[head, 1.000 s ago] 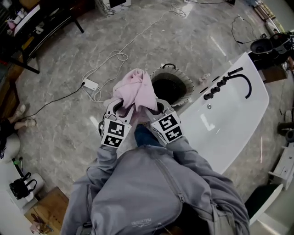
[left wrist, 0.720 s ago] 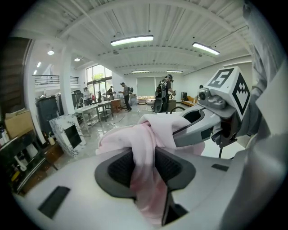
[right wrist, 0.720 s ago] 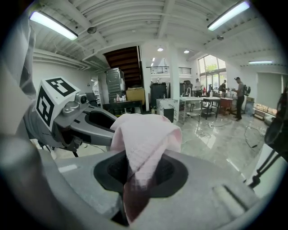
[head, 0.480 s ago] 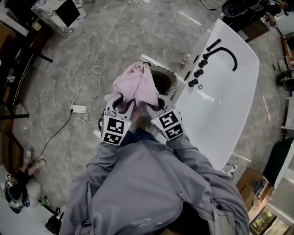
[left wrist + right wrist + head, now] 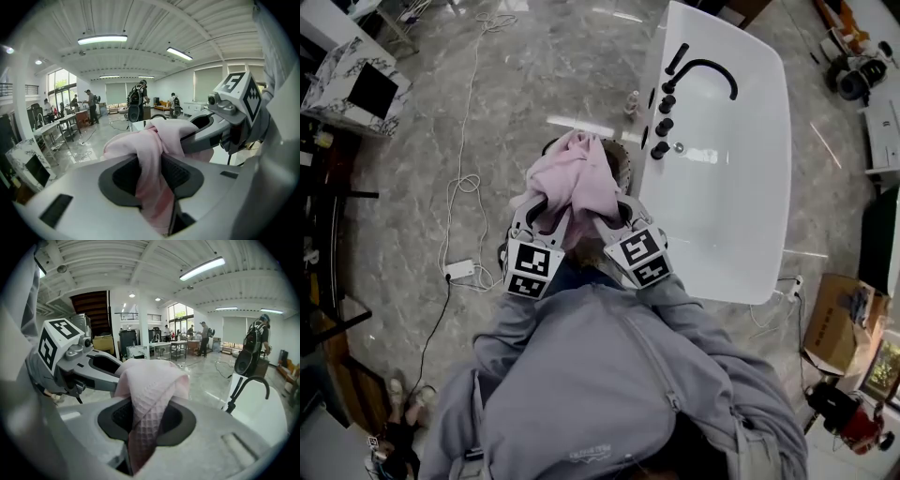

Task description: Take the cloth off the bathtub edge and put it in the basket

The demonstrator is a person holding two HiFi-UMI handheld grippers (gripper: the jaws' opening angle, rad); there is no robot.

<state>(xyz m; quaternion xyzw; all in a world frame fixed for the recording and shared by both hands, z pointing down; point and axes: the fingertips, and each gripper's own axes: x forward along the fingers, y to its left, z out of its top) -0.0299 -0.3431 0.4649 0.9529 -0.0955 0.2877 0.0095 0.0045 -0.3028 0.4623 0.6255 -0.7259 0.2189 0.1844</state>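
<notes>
A pink cloth [image 5: 575, 181] hangs bunched between both grippers, held up in front of the person. My left gripper [image 5: 546, 208] is shut on one part of the cloth [image 5: 152, 159], which is pinched between its jaws. My right gripper [image 5: 606, 212] is shut on another part of the cloth [image 5: 147, 408]. Just beyond the cloth, mostly hidden by it, stands the round basket [image 5: 620, 162] with a dark inside, on the floor beside the white bathtub [image 5: 731, 187]. The cloth is off the tub's edge.
A black curved tap [image 5: 705, 67] and several black knobs [image 5: 662, 127] sit at the tub's near end. A small bottle [image 5: 632, 102] stands on the floor by the tub. A white cable and power strip [image 5: 459, 271] trail at left. A cardboard box [image 5: 836, 333] lies at right.
The whole view has swung: tub and basket have shifted from the right toward the top centre. Both grippers keep their hold on the cloth, which now hangs over the basket's near rim.
</notes>
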